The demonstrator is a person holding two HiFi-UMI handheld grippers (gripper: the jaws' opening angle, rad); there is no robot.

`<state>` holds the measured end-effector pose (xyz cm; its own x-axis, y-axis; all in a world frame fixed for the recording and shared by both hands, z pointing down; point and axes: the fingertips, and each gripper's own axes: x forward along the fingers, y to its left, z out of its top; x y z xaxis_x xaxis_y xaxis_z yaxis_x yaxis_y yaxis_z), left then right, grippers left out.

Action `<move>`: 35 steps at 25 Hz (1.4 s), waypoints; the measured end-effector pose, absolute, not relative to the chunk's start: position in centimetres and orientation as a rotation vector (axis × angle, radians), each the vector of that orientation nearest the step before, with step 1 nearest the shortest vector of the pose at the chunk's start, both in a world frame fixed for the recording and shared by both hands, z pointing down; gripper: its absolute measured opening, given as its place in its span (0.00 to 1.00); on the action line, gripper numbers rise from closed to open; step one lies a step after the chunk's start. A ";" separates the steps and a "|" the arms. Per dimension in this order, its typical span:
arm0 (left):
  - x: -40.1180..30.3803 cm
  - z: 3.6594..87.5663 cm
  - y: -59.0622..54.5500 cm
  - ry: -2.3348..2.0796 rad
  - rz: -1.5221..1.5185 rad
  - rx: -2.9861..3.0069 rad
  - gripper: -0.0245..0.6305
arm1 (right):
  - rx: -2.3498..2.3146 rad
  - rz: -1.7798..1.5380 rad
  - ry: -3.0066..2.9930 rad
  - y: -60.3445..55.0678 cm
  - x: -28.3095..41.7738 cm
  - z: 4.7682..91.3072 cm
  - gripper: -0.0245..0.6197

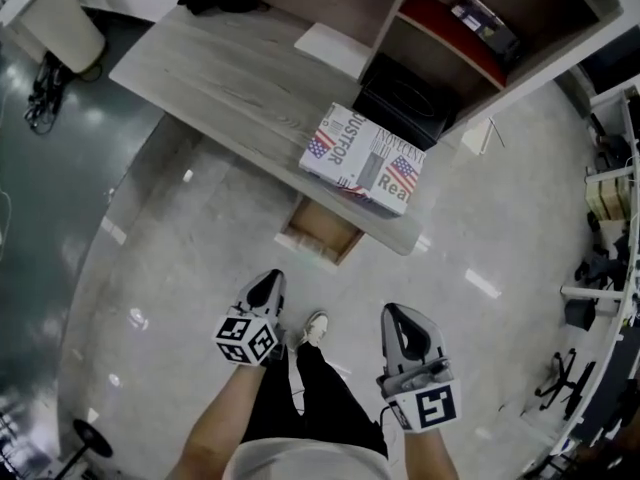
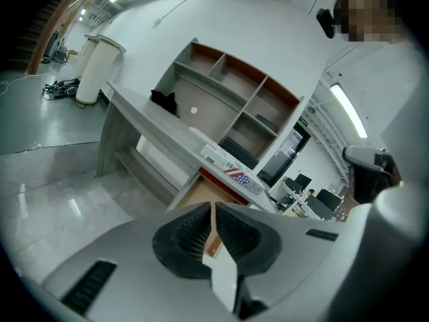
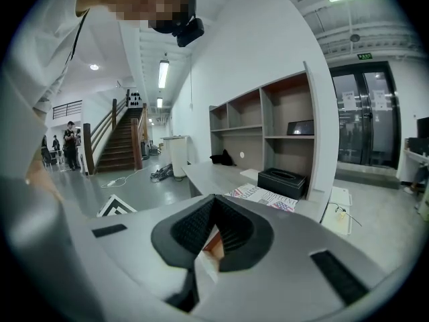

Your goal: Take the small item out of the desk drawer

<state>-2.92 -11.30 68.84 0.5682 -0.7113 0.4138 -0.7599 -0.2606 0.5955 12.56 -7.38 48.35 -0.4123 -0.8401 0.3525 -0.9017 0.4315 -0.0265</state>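
Observation:
The desk drawer (image 1: 320,230) stands pulled open under the grey wooden desk (image 1: 220,78), showing a bare brown wooden bottom. No small item shows in the part I can see. My left gripper (image 1: 269,280) hangs shut and empty over the floor, short of the drawer. My right gripper (image 1: 399,314) is beside it, also shut and empty. In the left gripper view the closed left gripper (image 2: 212,206) points at the drawer (image 2: 196,192). In the right gripper view the closed right gripper (image 3: 214,200) faces the desk's end.
A flag-printed box (image 1: 365,158) lies on the desk's near corner above the drawer, with a black box (image 1: 405,98) behind it. An open shelf unit (image 1: 470,28) rises at the desk's back. A white bin (image 1: 60,18) stands far left. My shoe (image 1: 315,326) is between the grippers.

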 end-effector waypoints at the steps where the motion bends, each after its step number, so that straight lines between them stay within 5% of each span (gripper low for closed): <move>1: -2.8 69.8 -11.5 -1.181 0.087 2.001 0.07 | 1.497 0.319 -2.392 -7.3 12.5 49.0 0.07; 7: -1.8 74.8 -12.3 -1.165 0.088 1.916 0.09 | 1.477 0.367 -2.355 -6.9 12.9 52.9 0.07; 27: 2.0 86.5 -14.3 -1.076 -0.039 1.418 0.39 | 1.451 0.529 -2.291 -4.3 13.7 58.5 0.07; 35: 2.6 88.2 -14.6 -1.068 -0.045 1.349 0.40 | 1.450 0.550 -2.280 -4.2 13.7 59.2 0.07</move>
